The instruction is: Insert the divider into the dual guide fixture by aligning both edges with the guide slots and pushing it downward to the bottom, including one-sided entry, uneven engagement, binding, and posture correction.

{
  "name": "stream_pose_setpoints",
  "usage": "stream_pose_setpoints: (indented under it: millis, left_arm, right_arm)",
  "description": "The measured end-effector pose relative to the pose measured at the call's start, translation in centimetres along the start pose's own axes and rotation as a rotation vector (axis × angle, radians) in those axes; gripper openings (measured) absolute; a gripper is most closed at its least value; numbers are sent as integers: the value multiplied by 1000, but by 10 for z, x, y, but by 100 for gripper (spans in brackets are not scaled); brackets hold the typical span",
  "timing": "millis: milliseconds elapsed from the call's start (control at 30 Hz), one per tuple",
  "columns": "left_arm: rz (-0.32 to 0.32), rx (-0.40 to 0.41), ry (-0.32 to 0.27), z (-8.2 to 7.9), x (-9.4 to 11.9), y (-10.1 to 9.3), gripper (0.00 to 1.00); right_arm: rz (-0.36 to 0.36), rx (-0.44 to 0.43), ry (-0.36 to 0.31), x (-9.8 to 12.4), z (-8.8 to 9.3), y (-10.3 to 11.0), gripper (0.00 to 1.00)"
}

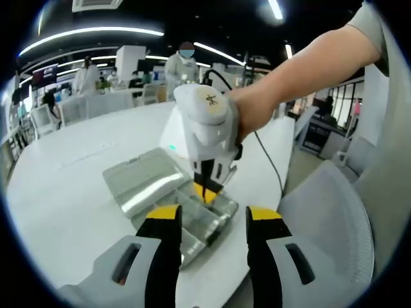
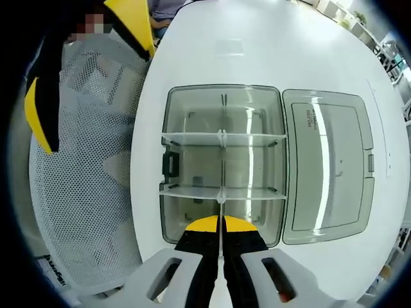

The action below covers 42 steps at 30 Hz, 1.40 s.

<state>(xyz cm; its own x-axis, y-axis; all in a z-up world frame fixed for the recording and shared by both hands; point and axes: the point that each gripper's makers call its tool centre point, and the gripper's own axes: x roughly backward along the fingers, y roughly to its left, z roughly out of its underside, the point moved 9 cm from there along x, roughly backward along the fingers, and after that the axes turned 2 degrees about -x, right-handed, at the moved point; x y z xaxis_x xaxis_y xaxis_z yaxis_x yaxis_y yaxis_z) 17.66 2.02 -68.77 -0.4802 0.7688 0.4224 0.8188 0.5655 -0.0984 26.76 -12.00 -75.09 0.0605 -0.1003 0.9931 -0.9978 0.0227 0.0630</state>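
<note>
While poised over the clear plastic compartment box (image 2: 221,165) on the round white counter (image 2: 212,51), right tongs (image 2: 221,226) pinched nearly closed on a thin translucent divider strip (image 2: 221,212), seen edge-on as a pale line between the yellow-tipped fingers. Divider running along the long centre line of the box, lower end at the near wall, crossing two clear cross partitions (image 2: 221,138) already seated across the tray; cannot tell how deep it sits in its guide slots. Hinged clear lid (image 2: 327,167) laid open flat beside the tray, touching it along the hinge side. Black latch (image 2: 171,163) on the tray wall opposite the lid. Box set near the counter's edge, with a white mesh chair (image 2: 83,179) just beyond that edge. Seen from the left gripper view: left tongs (image 1: 212,228) spread wide, holding nothing, hovering apart from the box (image 1: 170,199); right tongs (image 1: 207,187) pointing down into the tray, gripped from above by a bare hand (image 1: 253,112), black cable (image 1: 270,163) trailing off toward the counter edge (image 1: 58,212). Open lid (image 1: 138,176) on the far side of the tray there. Other white tables, chairs and people in white coats (image 1: 87,77) in the background under long ceiling lights.
</note>
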Motion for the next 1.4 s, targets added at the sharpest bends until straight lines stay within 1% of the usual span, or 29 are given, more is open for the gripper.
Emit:
stream_pose_setpoints:
  millis: [100,300,367,433,533,633,800,933,967,1033,1100,1167,1200,1233,1333,1400]
  left_arm:
    - [0,-1,2,0,0,0,38]
    - [-3,-3,5,0,3,0,38]
    - [-5,-3,7,1,4,0,38]
    - [-7,-2,9,2,4,1,38]
    - [-8,-1,13,2,5,0,39]
    - [-9,-3,14,2,6,-1,39]
    - [-13,-5,16,2,9,-1,39]
    - [-22,-10,21,1,13,0,40]
    - [-24,-10,23,1,15,1,41]
    - [-29,-19,32,2,17,3,41]
    - [-32,-22,41,5,20,5,41]
    - [-35,-21,44,6,22,6,42]
    - [-36,-21,47,6,23,7,43]
    - [-38,-21,50,7,24,8,43]
    - [-42,-25,56,8,27,9,43]
    - [-46,-30,60,8,29,11,44]
  right_arm:
    - [9,13,9,-1,-1,0,0]
    - [13,13,8,-1,0,0,0]
    - [15,11,2,-2,1,0,0]
    - [5,16,-21,-1,0,1,0]
    - [12,26,-28,1,-1,4,9]
    - [25,41,-35,2,0,3,9]
    - [34,25,-73,8,1,2,10]
    - [41,13,-128,15,5,2,15]
    - [44,13,-153,17,5,4,16]
    - [43,4,-173,20,7,6,17]
    - [44,9,-219,22,9,9,19]
    - [49,-1,-235,24,12,12,21]
    - [51,5,-265,25,13,14,22]
    - [48,-4,-280,26,14,16,23]
    - [56,-18,-308,26,19,20,26]
    - [62,-32,-362,28,20,23,27]
